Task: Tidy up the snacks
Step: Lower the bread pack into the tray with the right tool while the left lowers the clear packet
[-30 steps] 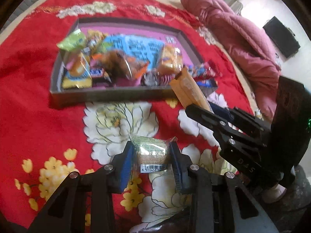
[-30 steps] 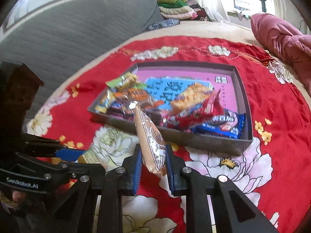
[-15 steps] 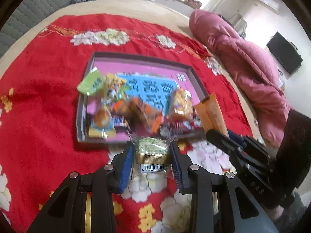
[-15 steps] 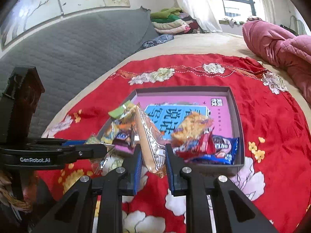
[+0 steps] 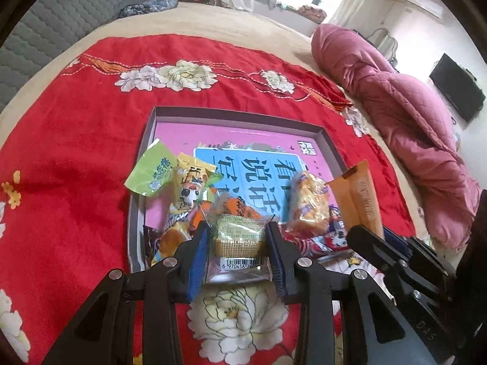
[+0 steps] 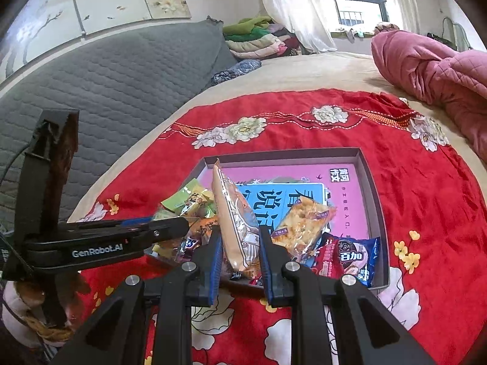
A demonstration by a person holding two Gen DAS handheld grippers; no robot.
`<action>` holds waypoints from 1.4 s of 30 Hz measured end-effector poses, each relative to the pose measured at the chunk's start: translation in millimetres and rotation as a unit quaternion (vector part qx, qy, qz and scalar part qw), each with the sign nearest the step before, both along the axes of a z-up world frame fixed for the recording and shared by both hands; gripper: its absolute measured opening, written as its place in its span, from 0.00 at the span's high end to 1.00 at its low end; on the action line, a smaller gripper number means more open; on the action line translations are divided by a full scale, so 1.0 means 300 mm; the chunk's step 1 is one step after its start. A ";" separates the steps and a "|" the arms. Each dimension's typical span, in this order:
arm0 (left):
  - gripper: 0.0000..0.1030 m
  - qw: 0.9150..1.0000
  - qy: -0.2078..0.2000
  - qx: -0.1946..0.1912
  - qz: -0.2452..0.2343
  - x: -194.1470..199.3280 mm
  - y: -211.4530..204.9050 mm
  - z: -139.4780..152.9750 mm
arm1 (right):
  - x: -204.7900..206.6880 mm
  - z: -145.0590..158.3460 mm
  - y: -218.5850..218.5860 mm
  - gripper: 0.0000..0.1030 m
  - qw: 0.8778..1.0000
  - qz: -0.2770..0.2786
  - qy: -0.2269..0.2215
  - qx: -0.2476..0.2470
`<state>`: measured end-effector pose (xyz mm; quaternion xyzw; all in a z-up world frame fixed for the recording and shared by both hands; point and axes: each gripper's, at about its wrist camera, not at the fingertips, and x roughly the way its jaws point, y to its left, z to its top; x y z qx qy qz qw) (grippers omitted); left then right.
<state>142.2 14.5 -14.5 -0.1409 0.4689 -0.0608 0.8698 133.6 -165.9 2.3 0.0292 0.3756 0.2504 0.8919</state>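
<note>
A shallow grey box (image 5: pixel 330 143) (image 6: pixel 369 179) with a pink and blue printed bottom lies on the red flowered cloth and holds several snack packets along its near side. My left gripper (image 5: pixel 239 246) is shut on a small green and gold wrapped cake (image 5: pixel 240 237), held just over the box's near edge. My right gripper (image 6: pixel 239 254) is shut on a long orange snack bar (image 6: pixel 236 222) (image 5: pixel 360 203), which stands up over the near side of the box. From the right wrist view the left gripper (image 6: pixel 182 228) reaches in from the left; the left wrist view has the right gripper (image 5: pixel 365 240) at lower right.
The red cloth (image 5: pixel 76 140) covers a beige bed. A rolled pink quilt (image 5: pixel 404 115) (image 6: pixel 435 70) lies to the right, a grey quilted headboard (image 6: pixel 121 85) to the left. Folded clothes (image 6: pixel 258 39) are stacked at the back by the window. A black screen (image 5: pixel 456 91) hangs on the right wall.
Both grippers have risen and moved toward the box with their snacks still held. The box now sits farther below and more of the room shows.
</note>
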 end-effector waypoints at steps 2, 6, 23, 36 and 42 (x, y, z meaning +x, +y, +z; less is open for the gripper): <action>0.63 1.000 0.002 -0.001 0.000 0.011 0.002 -0.011 | 0.009 -0.009 0.004 0.78 1.000 -0.002 0.003 -0.005; 0.63 1.000 0.003 0.001 0.001 0.028 0.006 -0.027 | 0.021 -0.028 0.011 0.78 1.000 -0.005 0.011 -0.009; 0.62 1.000 0.016 -0.005 0.002 0.045 0.024 -0.067 | 0.077 -0.100 0.062 0.78 0.998 -0.012 0.039 -0.044; 0.58 1.000 0.019 0.002 -0.001 0.039 0.016 -0.061 | 0.088 -0.116 0.044 0.77 0.998 -0.028 0.052 -0.039; 0.52 1.000 0.012 0.003 -0.005 0.029 0.008 -0.042 | 0.081 -0.105 0.041 0.77 0.998 -0.028 0.048 -0.036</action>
